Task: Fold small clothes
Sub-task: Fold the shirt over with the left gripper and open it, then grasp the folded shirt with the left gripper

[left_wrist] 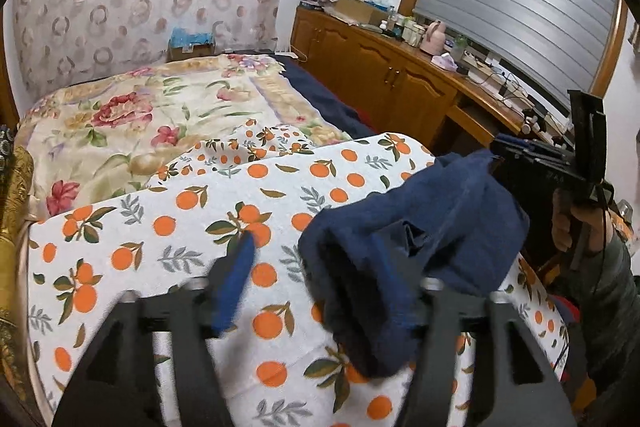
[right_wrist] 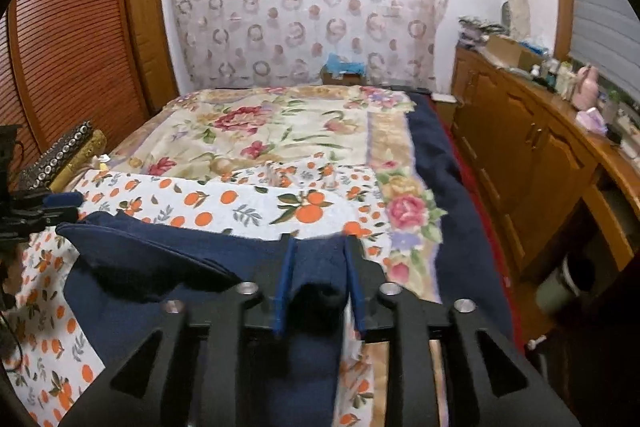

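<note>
Garment: a small dark navy knit garment [right_wrist: 168, 267], soft and bunched, held up over the orange-print white bed cover [left_wrist: 168, 227] at the near end of the bed — one part draped toward the right, one part sagging down.
Right gripper [right_wrist: 320, 283]: its blue-padded fingers [right_wrist: 285, 283] are closed onto a fold of the navy cloth, which bulges between them.
Left gripper [left_wrist: 320, 279]: one blue finger [left_wrist: 236, 283] shows bare and well apart from the other side, which is buried under the navy cloth; the spread looks wide, but whether that hidden finger has any hold I cannot tell.
Risk, slipping: the right pinch holds a thick rolled bunch, not a flat edge — a pull could let layers slide out unevenly.
Risk, skewed fold: if the left side has no real hold, the cloth would hang from one point and fold crooked or collapse into a heap.
Risk, snagging: the loose hanging part could catch on the bare left finger.
Risk, cover: the bed cover is rumpled, so a laid-down fold may wrinkle.
</note>
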{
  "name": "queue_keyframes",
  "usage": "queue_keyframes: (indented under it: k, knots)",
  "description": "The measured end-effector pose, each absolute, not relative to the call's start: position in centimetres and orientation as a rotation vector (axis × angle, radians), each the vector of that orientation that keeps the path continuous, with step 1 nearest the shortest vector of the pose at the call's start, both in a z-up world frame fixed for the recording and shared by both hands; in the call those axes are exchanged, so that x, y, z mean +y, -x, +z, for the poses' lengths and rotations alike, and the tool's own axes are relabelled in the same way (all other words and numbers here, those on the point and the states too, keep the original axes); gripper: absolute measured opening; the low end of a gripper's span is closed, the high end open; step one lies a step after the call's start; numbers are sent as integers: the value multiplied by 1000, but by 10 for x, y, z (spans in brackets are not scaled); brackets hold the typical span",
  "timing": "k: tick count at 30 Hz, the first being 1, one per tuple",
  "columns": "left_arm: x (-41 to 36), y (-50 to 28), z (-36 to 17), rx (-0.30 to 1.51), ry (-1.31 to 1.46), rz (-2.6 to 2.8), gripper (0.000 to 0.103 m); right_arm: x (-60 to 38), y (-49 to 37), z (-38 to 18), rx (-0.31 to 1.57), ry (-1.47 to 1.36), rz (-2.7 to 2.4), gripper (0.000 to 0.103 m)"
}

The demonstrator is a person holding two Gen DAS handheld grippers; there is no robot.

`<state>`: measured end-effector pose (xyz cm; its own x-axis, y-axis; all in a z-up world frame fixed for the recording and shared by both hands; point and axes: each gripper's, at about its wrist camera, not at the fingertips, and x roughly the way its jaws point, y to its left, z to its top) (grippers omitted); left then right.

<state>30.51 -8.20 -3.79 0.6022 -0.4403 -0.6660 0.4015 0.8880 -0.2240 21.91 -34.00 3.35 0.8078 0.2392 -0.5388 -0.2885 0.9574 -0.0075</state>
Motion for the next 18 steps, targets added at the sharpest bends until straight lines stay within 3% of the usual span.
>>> queue_keyframes:
  k: [3, 18]
  knots:
    - [-78, -300, -41, 790, 65, -497, 78, -347, -207, 39, 553, 75, 271, 50]
    - [-90, -292, -56, 833, 28, -546, 78, -344, -210, 25, 670, 88, 376, 50]
